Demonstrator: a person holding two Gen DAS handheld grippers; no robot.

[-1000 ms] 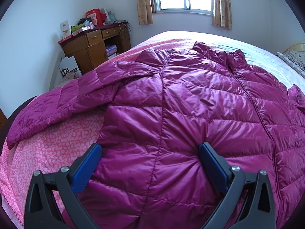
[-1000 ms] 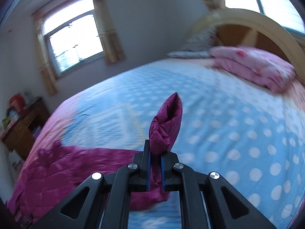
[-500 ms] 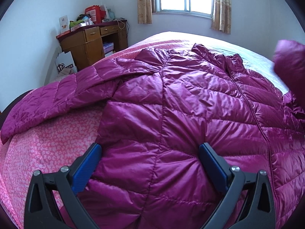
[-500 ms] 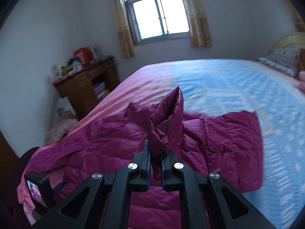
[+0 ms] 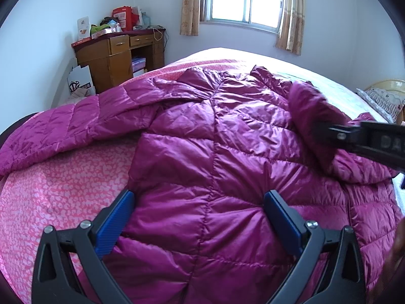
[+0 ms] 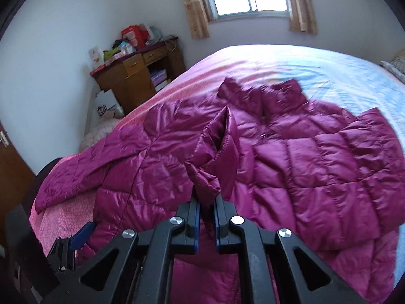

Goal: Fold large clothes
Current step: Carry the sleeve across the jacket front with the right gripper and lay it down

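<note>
A magenta quilted down jacket lies front-up on the bed, its left sleeve stretched out to the left. My left gripper is open, its blue pads pressing on the jacket's lower hem area. My right gripper is shut on the cuff of the right sleeve and holds it above the jacket's chest, with the sleeve folded across the body. The right gripper also shows in the left wrist view at the right edge, holding the sleeve cuff.
The bed has a pink patterned sheet near me and a pale blue dotted cover farther off. A wooden desk piled with boxes stands against the far left wall. A window with curtains is behind the bed.
My right gripper has swung the sleeve cuff leftward from over the blue cover to above the jacket's chest, folding the sleeve over the body. The left gripper has stayed in place.
</note>
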